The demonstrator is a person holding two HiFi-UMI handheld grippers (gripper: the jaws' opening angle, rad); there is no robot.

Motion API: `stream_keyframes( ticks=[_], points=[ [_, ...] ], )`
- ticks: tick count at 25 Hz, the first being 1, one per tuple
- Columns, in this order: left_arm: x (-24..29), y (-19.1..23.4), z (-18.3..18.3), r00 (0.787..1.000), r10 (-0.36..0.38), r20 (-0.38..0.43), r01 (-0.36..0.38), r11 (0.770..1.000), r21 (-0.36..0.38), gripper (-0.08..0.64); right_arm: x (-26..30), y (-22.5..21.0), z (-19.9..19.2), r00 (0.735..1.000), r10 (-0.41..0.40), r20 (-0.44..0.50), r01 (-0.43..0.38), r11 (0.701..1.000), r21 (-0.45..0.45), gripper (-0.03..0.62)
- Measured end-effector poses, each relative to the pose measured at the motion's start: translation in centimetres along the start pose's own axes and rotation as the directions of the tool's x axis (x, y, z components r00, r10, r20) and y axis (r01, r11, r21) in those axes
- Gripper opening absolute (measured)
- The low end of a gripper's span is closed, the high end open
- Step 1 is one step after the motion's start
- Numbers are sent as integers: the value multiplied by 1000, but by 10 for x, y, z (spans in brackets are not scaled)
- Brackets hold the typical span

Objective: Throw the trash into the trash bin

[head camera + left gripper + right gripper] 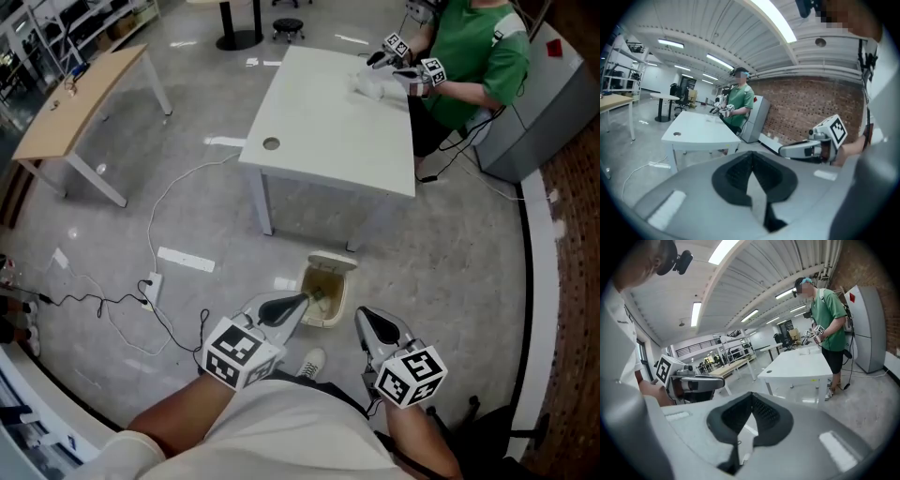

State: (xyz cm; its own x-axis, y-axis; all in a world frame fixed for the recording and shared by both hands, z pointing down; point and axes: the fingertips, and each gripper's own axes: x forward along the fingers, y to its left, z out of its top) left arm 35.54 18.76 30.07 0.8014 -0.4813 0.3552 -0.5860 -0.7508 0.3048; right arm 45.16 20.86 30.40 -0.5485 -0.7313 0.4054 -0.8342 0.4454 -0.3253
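A small beige trash bin (330, 305) stands on the floor below me, its flip lid (333, 263) tipped back. Something greenish lies inside, partly hidden by my left gripper. My left gripper (304, 300) hovers over the bin's left rim with its jaws together and nothing between them; its pads meet at the tip in the left gripper view (751, 154). My right gripper (362, 317) hangs just right of the bin, also shut and empty (751, 394). Each gripper shows in the other's view: the right gripper (783, 151) and the left gripper (721, 382).
A white table (328, 122) stands beyond the bin; a person in a green shirt (478, 56) works at its far corner with grippers. A wooden table (80, 98) is at the left. A cable (169, 202) and a power strip (150, 286) lie on the floor.
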Motion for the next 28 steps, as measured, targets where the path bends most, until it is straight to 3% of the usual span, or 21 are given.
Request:
stream_keyframes(
  ticks=[6,11,22,28],
  points=[
    [-9,-13,20,999,-20,42,20,1000,-6,3,-27,17,34,998,-16,64,20,997,-75,2],
    [-9,-21,29,998,-13,57,13,1000,0,3,-39,17,40,996,-14,88,23,995,-99,2],
    [-11,-32,39,995,11,95,-13,1000,22,3,-41,6,34,994,-3,110,14,995,-95,2],
    [-7,-33,43,994,-58,90,53,997,55,3,-40,14,32,988,-62,140,72,995,-69,2]
  ],
)
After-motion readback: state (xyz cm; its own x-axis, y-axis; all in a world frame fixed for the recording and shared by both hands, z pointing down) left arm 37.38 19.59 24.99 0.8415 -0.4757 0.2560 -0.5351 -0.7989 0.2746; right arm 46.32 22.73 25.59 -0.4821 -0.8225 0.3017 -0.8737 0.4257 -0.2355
